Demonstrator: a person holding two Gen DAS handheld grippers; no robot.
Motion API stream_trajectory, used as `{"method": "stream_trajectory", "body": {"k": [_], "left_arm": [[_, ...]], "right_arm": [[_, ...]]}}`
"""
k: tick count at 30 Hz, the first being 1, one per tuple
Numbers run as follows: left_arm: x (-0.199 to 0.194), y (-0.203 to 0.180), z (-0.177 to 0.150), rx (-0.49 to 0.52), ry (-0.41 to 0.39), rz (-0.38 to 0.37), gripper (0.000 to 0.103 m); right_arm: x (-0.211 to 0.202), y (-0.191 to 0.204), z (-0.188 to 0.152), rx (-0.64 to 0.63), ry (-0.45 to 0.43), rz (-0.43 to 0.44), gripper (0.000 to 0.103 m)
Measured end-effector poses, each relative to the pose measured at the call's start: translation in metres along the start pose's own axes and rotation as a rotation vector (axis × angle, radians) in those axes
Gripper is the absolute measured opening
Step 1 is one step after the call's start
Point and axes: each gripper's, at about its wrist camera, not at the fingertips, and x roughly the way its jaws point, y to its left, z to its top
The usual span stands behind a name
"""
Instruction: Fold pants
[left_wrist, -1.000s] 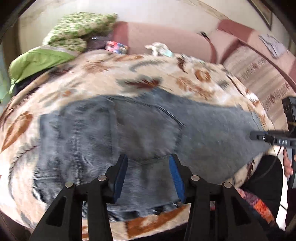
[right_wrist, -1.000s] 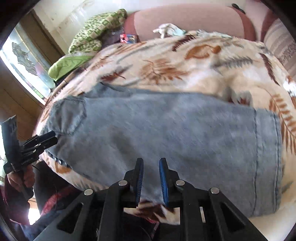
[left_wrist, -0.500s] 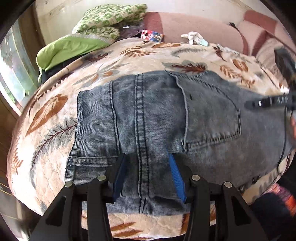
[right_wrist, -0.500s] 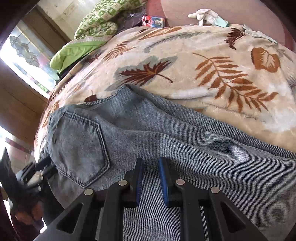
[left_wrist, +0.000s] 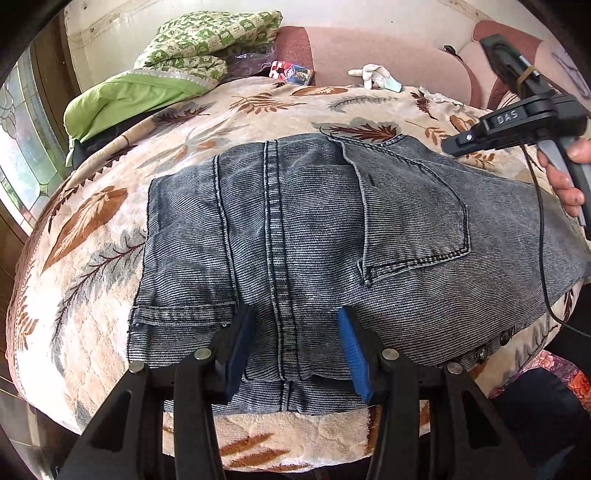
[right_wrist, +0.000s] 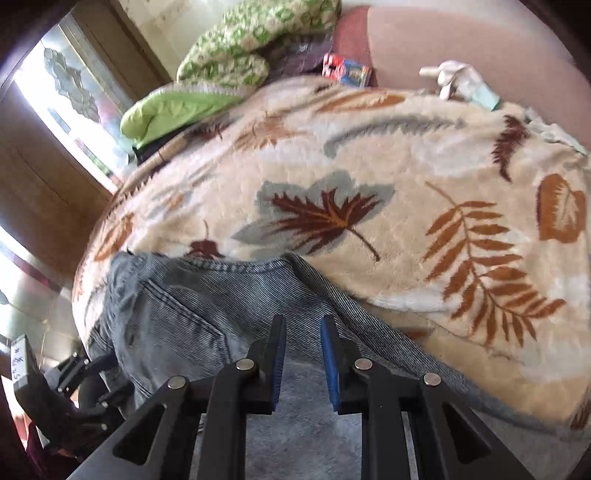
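Note:
Grey-blue jeans (left_wrist: 314, 221) lie folded lengthwise on a leaf-patterned blanket (left_wrist: 92, 221), back pocket up. My left gripper (left_wrist: 293, 317) stands open over their near edge, the centre seam running between its blue pads, which do not pinch the cloth. My right gripper (left_wrist: 456, 144), held by a hand (left_wrist: 565, 177), hovers above the jeans' far right side. In the right wrist view that gripper (right_wrist: 303, 325) has its jaws a narrow gap apart over the denim (right_wrist: 177, 317), nothing between them. The left gripper (right_wrist: 85, 365) shows at the lower left there.
A green pillow (left_wrist: 122, 96) and a green-patterned quilt (left_wrist: 207, 40) lie at the blanket's far left. A small colourful box (left_wrist: 291, 72) and a white glove (left_wrist: 376, 74) rest by the pink sofa back (left_wrist: 388, 48). A window (right_wrist: 55, 74) is at the left.
My right gripper has swept left along the jeans from the leg end to the pocket area. The left gripper sank toward the near edge of the jeans and then held still.

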Motion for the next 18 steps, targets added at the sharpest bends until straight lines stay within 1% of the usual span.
{"method": "stream_trajectory", "body": {"k": [2,5,9,13,14,15,18], "left_arm": [[0.000,0.000,-0.001,0.008,-0.002,-0.002,0.048],[0.000,0.001,-0.001,0.016,0.000,-0.013,0.048],[0.000,0.002,-0.001,0.027,0.002,-0.020,0.048],[0.000,0.001,0.000,0.028,0.005,-0.022,0.048],[0.000,0.001,0.000,0.029,0.007,-0.023,0.048],[0.001,0.001,0.001,0.030,0.009,-0.024,0.048],[0.001,0.002,0.002,0.027,0.014,-0.028,0.048]], "right_arm": [[0.009,-0.011,0.003,-0.002,0.043,0.005,0.022],[0.016,-0.021,0.002,-0.017,0.066,0.011,0.022],[0.026,-0.038,-0.003,-0.009,0.124,0.077,0.022],[0.019,-0.045,-0.007,-0.050,0.099,0.117,0.023],[0.017,-0.047,-0.007,-0.055,0.099,0.131,0.025],[0.016,-0.051,-0.007,-0.054,0.107,0.146,0.029],[0.023,-0.063,-0.006,-0.012,0.157,0.211,0.030]]}}
